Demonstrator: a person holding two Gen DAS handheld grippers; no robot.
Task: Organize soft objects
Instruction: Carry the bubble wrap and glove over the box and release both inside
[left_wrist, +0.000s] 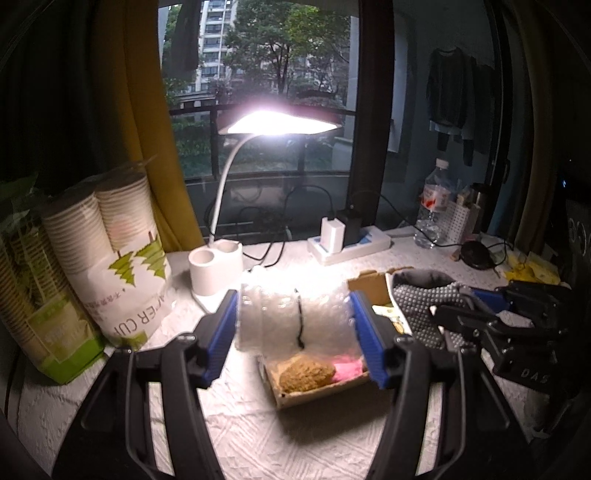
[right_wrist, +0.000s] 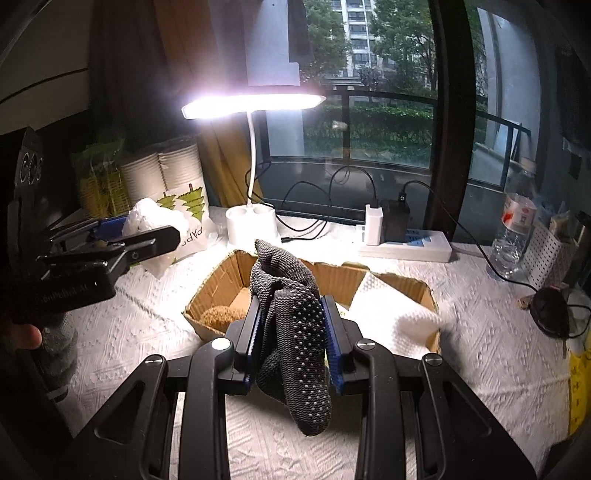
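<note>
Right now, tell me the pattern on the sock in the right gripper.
Dark grey knit sock with small pale grip dots; clearest in the right wrist view.

Items counted: 2 hand-held grippers, left and right; 1 cardboard box; 1 bubble-wrap roll; 1 grey dotted sock; 1 brown sponge; 1 pink item; 1 desk lamp; 1 water bottle; 1 power strip.

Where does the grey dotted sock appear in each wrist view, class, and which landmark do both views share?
Left wrist view: grey dotted sock at right of centre, held in the right gripper, beside the bubble wrap.
Right wrist view: the sock at centre, clamped in the right gripper, above the cardboard box.
Shared landmark: the lit desk lamp.
</note>
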